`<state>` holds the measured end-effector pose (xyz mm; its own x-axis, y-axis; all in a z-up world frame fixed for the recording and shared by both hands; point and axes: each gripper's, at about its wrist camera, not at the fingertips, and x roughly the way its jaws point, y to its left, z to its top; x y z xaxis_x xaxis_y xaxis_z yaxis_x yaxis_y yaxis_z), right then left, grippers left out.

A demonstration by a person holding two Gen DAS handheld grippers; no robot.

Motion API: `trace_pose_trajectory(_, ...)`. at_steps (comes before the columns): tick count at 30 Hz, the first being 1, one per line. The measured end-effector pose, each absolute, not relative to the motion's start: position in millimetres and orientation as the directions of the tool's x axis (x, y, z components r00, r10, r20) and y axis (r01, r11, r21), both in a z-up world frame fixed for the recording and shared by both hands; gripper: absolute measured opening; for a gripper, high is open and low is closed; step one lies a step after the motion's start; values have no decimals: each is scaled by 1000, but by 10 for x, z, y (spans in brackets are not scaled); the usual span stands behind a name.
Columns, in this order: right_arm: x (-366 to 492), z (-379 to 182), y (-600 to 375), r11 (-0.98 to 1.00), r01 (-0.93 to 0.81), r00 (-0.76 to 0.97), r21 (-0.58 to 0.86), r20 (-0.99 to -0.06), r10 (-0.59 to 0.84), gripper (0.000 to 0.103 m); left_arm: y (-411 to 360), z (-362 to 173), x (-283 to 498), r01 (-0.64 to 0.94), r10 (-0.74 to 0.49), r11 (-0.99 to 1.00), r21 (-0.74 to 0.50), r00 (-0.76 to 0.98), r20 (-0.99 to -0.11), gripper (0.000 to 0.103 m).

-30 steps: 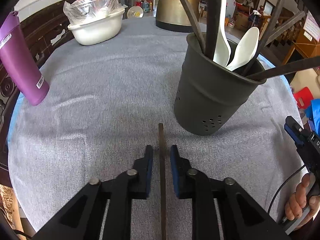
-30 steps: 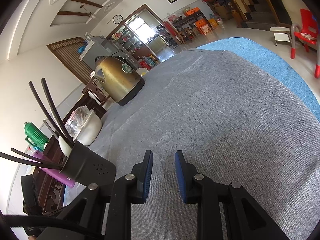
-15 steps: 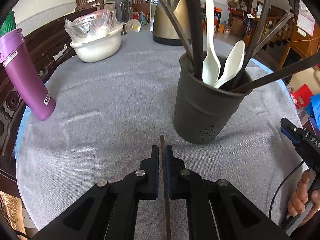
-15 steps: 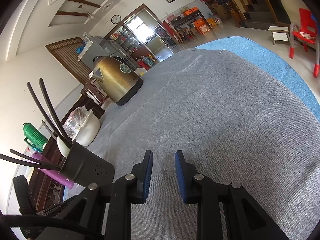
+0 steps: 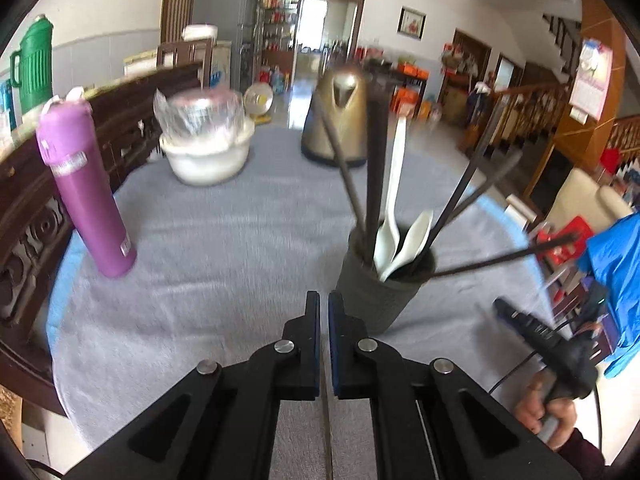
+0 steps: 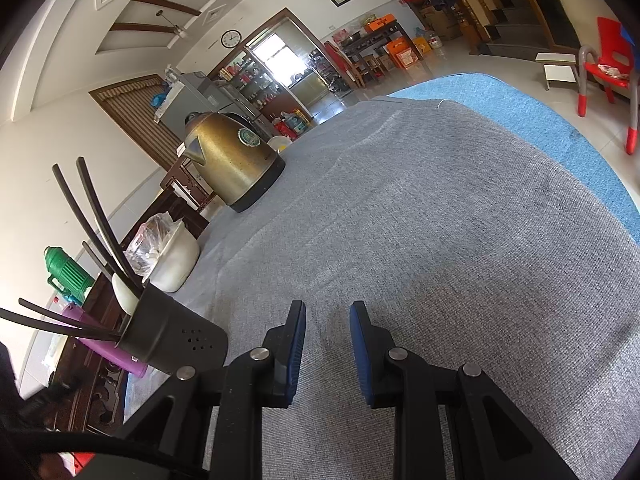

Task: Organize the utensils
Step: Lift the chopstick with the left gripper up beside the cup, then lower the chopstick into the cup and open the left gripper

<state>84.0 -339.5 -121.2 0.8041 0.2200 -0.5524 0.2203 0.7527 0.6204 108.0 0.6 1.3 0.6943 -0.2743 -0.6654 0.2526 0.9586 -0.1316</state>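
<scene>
1. Lifted since the earlier frame: left gripper [image 5: 324, 300], now clamped on one thin dark chopstick [image 5: 327, 432] running back between its pads and raised off the grey cloth [image 5: 224, 248]; earlier its jaws stood apart around the stick on the cloth.
2. Just ahead and right of those tips: one dark holder [image 5: 380, 292], standing upright.
3. Counted in the holder: two white spoons [image 5: 394, 216] and about six dark sticks; overlap and blur make that count unsure.
4. Farther ahead: one gold kettle [image 5: 340, 120], one white basin [image 5: 208, 156]; ahead-left, one purple bottle [image 5: 86, 192].
5. Unmoved: right gripper [image 6: 328, 310], jaws apart, nothing between.
</scene>
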Motion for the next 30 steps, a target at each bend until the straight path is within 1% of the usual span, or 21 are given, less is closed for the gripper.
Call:
trace_pose_trajectory(2,837,-1214,-3399,751,221,804,622,-552,220,26,35,68,1088,270,-288,954,-133,692,-662,4)
trace_pose_trajectory(4,831,-1221,-3408,748,223,805,626,-551,221,26,35,5,1142,293,-316,943,-156,645,-696,4)
trace_pose_trajectory(7,829,-1222,-3405,746,224,805,627,-551,221,26,-12,-361,1296,304,-327,934,-187,524,-786,7)
trace_pose_trajectory(10,824,-1223,-3405,747,223,804,627,-551,223,26,-83,-759,1391,277,-295,942,-187,429,-854,7)
trace_pose_trajectory(13,828,-1217,-3393,746,223,804,628,-551,224,26,-158,-1021,1478,264,-273,948,-180,373,-887,7)
trace_pose_trajectory(14,828,-1218,-3393,746,222,803,628,-551,225,26,-180,-1073,1499,263,-274,947,-185,359,-892,9)
trace_pose_trajectory(16,826,-1214,-3391,745,223,803,629,-551,226,26,-215,-1123,1533,263,-288,944,-201,355,-889,11)
trace_pose_trajectory(21,823,-1215,-3394,744,223,804,630,-550,225,26,-238,-1104,1602,253,-299,943,-217,351,-887,12)
trace_pose_trajectory(22,827,-1212,-3394,743,224,804,631,-550,225,26,-237,-1100,1593,254,-294,944,-211,356,-887,7)
trace_pose_trajectory(25,824,-1211,-3391,741,225,805,633,-549,224,26,-205,-1082,1545,246,-278,950,-194,380,-882,6)
trace_pose_trajectory(30,824,-1212,-3393,741,224,805,633,-549,225,26,-92,-754,1372,229,-290,952,-202,473,-832,5)
